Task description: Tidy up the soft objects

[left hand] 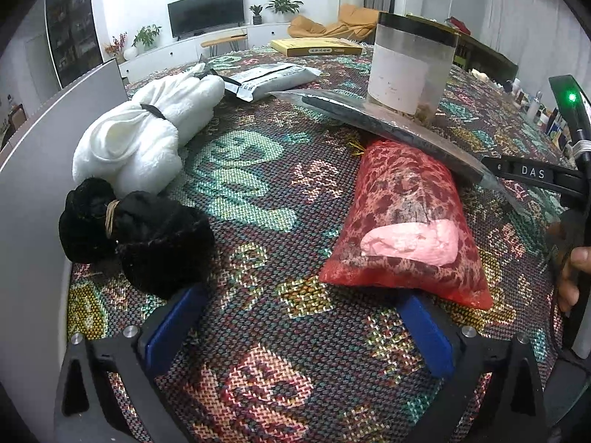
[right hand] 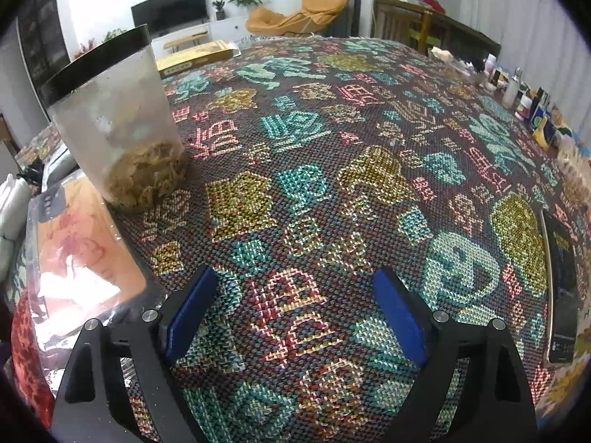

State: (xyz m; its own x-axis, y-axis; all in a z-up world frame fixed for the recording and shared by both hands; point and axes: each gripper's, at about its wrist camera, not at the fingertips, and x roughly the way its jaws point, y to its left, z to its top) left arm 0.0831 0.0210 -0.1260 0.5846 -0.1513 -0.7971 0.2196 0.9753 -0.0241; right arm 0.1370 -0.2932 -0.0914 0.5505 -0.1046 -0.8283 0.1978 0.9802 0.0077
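Observation:
In the left wrist view a white plush bundle (left hand: pixel 147 129) tied with a black band lies at the left, a black furry bundle (left hand: pixel 140 236) tied with a rubber band lies in front of it, and a red patterned bag (left hand: pixel 402 221) with pink cloth inside lies at the right. My left gripper (left hand: pixel 295 317) is open and empty, low over the patterned tablecloth between the black bundle and the red bag. My right gripper (right hand: pixel 295 310) is open and empty over bare cloth; its body shows in the left wrist view (left hand: pixel 569 170). The red bag's edge shows at the left of the right wrist view (right hand: pixel 26 350).
A clear plastic jar (left hand: pixel 410 66) with dried contents stands on a flat foil-edged package (left hand: pixel 388 125) that leans on the red bag. A grey mailer (left hand: pixel 273 77), a yellow box (left hand: pixel 317 46), a grey panel (left hand: pixel 44 140) at the left, a phone (right hand: pixel 561 291) and bottles (right hand: pixel 532 107) at the right.

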